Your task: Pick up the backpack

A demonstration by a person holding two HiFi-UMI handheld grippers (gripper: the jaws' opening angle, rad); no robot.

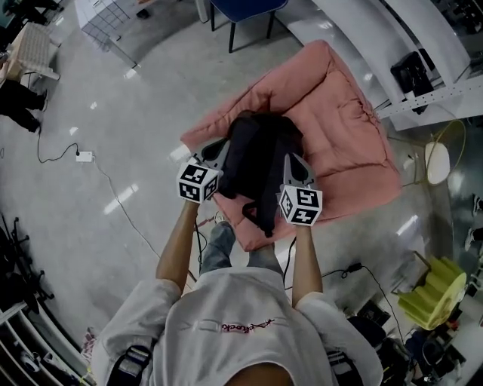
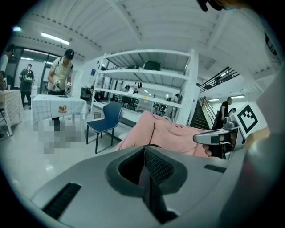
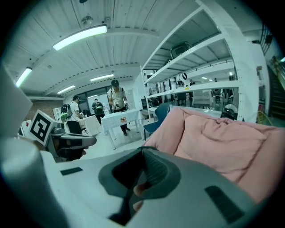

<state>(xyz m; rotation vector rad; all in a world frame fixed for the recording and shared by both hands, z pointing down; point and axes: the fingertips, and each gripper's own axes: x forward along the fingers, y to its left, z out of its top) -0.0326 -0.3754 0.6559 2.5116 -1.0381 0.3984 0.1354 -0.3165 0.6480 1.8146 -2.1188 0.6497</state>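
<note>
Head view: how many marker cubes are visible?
2. One cube is on the left gripper, left of the backpack; the other cube is on the right gripper, right of it. None looks hidden.

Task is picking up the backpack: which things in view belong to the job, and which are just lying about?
Job: black backpack; left gripper; right gripper; pink cushion beneath it.
Lying about: blue chair; white power strip; yellow-green seat.
</note>
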